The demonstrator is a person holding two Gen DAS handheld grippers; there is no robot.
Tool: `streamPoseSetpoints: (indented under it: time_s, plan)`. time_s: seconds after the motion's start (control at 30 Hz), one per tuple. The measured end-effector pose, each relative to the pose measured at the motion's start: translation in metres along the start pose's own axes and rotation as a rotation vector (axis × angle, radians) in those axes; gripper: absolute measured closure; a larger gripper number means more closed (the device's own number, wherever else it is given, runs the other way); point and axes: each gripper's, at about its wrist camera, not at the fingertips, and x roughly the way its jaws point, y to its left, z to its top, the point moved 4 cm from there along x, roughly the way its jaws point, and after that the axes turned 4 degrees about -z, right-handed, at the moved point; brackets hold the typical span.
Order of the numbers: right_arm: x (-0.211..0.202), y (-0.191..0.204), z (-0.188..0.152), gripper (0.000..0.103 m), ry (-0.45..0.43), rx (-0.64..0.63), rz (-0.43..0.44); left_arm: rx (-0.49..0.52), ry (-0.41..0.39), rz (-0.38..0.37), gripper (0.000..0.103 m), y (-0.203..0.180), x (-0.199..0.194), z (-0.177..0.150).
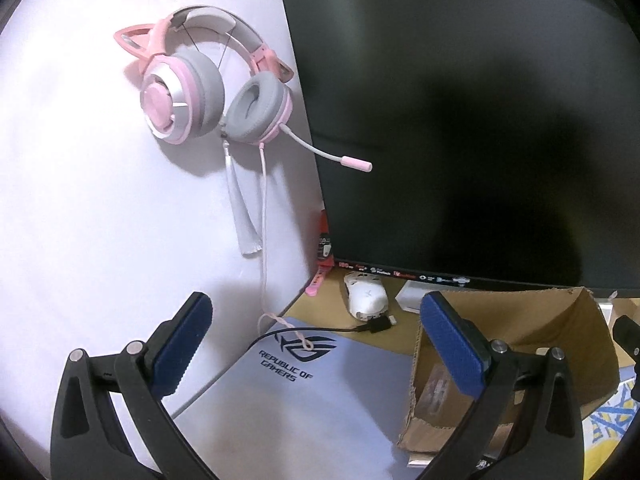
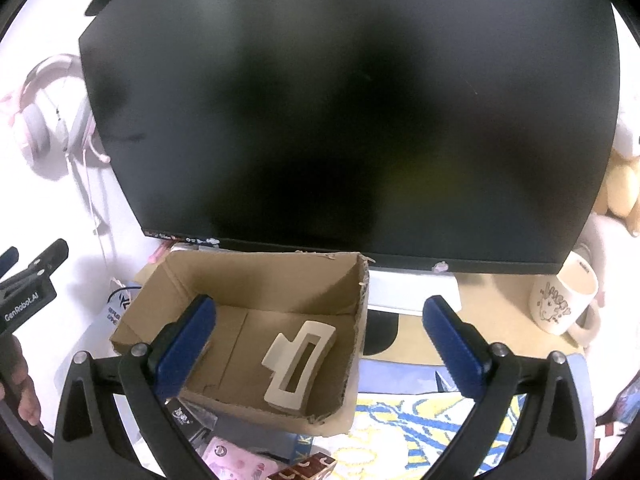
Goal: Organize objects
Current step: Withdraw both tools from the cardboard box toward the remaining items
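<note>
Both claws are spread wide and pinch nothing. The right claw [image 2: 320, 344] hangs over the near edge of an open cardboard box [image 2: 192, 276], its left finger inside the box's near-left corner and its right finger outside the box's right wall. A cream hair claw clip [image 2: 298, 364] lies flat on the box floor, toward the right wall; the rest of the floor is bare cardboard. In front of the box, a pink patterned packet [image 2: 236, 460] and a dark case are partly hidden by the claw. The left claw [image 1: 316, 340] hovers left of the box [image 1: 560, 340], above a grey ROG mouse pad [image 1: 304, 412]. Behind the pad, left of the box, a white mouse [image 1: 366, 296] sits on the tabletop [image 1: 404, 320]. A cartoon mug [image 2: 564, 296] stands well right of the box. The black monitor [image 2: 348, 120] rises just behind the box, and a pink cat-ear headset [image 1: 200, 84] hangs on the wall to the left of the monitor.
</note>
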Motion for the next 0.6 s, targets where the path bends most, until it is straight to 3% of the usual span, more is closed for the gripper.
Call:
streamPoseSetpoints:
  time_s: [0.6]
  plan:
    - [-0.039, 0.033, -0.028, 0.0, 0.029, -0.193, -0.05, -0.043, 0.019, -0.048, 0.0, 0.017, -0.043, -0.019]
